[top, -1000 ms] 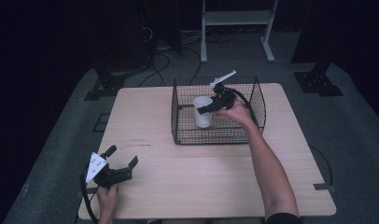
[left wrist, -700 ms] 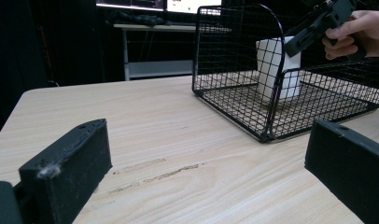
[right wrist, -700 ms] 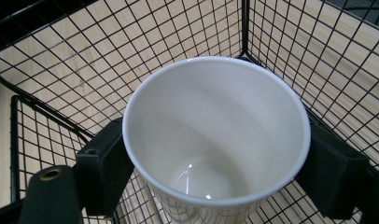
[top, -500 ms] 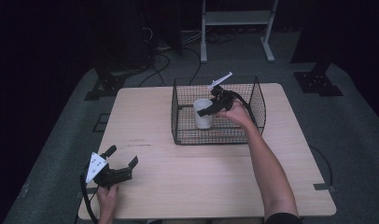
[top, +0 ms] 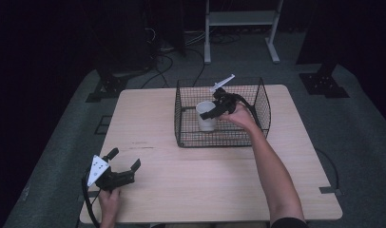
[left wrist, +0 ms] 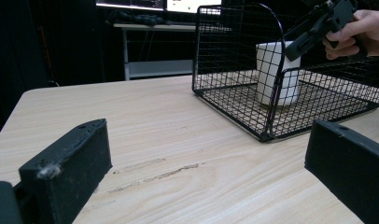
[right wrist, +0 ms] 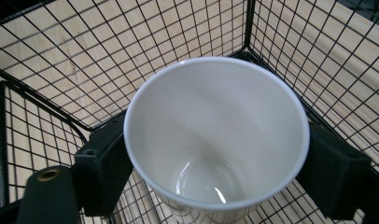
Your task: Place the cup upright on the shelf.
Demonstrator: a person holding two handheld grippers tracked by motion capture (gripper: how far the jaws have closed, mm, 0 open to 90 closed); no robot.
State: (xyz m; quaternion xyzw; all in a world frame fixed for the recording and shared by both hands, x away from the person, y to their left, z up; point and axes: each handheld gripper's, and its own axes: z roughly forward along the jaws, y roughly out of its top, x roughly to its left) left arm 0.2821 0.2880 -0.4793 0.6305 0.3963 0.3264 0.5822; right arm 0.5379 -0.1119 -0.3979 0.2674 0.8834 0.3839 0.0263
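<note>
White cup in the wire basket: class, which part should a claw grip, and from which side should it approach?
Grip the white cup across its upper wall just below the rim, coming from above: it stands upright, mouth open, and the wire basket walls block sideways approaches.

I work at a pale wooden worktop (top: 181, 190) with rounded corners, lit from above while the room around me lies in near darkness. Under it spreads a grey carpeted floor (top: 352, 142). Beyond the far edge stands a white metal rack (top: 241, 19) on two legs, with black cables (top: 167, 61) strewn over the floor beside it. Dark stand bases (top: 324, 83) sit on the floor at either far corner. Black walls close off the back.
</note>
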